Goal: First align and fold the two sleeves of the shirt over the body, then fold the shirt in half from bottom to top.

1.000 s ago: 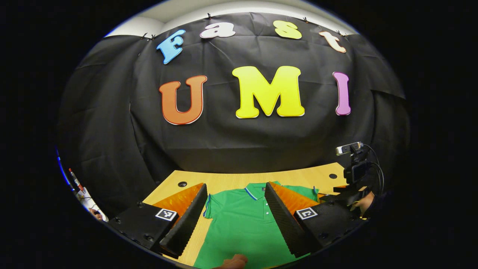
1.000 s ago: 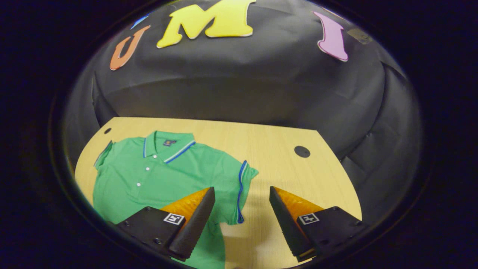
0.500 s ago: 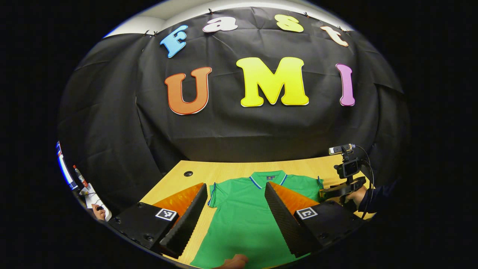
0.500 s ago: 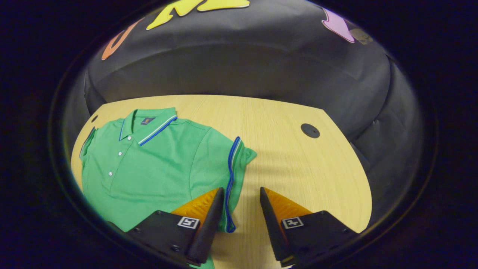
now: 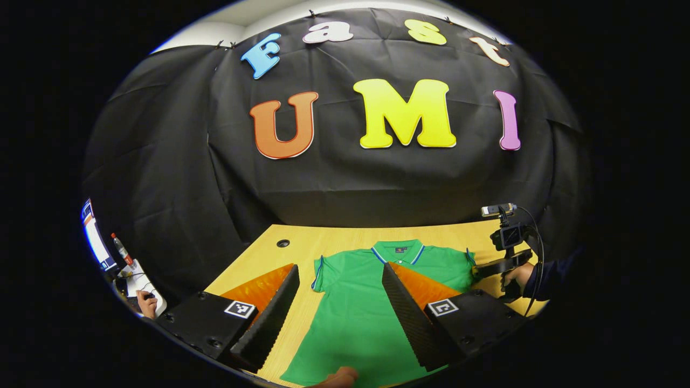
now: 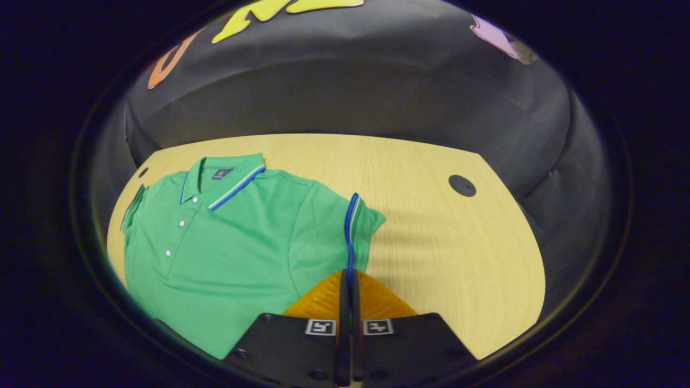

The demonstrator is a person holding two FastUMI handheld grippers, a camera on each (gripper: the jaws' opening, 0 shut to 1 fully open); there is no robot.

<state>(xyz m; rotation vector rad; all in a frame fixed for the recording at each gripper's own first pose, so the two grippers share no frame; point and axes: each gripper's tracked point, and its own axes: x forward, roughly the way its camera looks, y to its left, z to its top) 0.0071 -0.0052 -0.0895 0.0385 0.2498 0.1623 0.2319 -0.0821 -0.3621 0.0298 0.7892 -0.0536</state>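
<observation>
A green polo shirt [image 5: 361, 307] with blue-and-white trim lies face up on the wooden table [image 5: 259, 264], collar toward the wall. My left gripper [image 5: 339, 267] hovers open over the shirt's body near its left side, touching nothing. In the right gripper view the shirt [image 6: 232, 231] spreads to the left, and its right sleeve [image 6: 358, 226] points at me. My right gripper [image 6: 349, 274] is shut on that sleeve's blue-trimmed cuff [image 6: 350, 237]. The left gripper view also shows the right gripper [image 5: 488, 268] at the shirt's right sleeve, held by a hand in a dark sleeve [image 5: 539, 277].
Bare table [image 6: 447, 248] stretches right of the shirt, with a round cable hole [image 6: 462, 185] and another one [image 5: 283, 243] at the far left corner. A side desk with a bottle [image 5: 121, 249] and a person's hand [image 5: 145, 303] sits far left. A fingertip [image 5: 337, 376] shows at the bottom edge.
My right gripper moved in over the right sleeve's cuff and went from open to shut on it. The left gripper stayed open and drifted slightly, so the shirt sits farther off.
</observation>
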